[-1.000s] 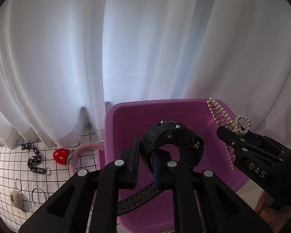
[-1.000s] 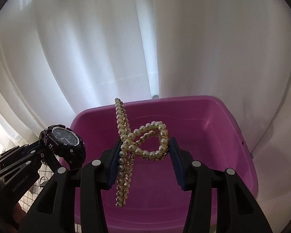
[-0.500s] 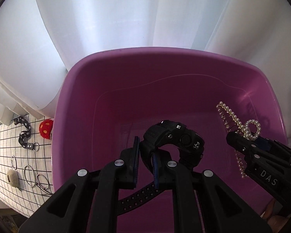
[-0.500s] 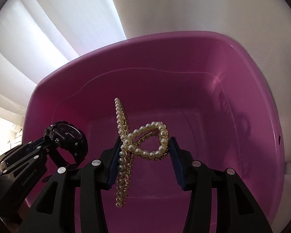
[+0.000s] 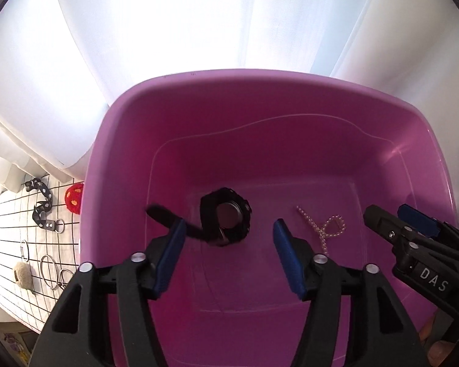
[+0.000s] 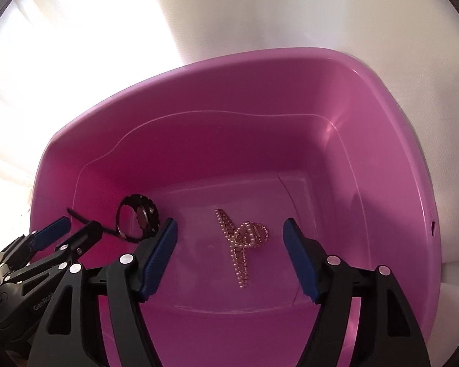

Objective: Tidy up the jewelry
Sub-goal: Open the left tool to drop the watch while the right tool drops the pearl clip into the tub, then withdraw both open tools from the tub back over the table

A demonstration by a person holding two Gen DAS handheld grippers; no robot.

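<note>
Release step: both grippers' jaws are opening over the purple plastic tub, nothing between them. The left gripper stands over the black rubbery watch near the tub floor's middle; the right gripper over the pearl-beaded hair claw just beside it. Next, I judge: lift clear, fetch the metal rings from the gridded cloth
</note>
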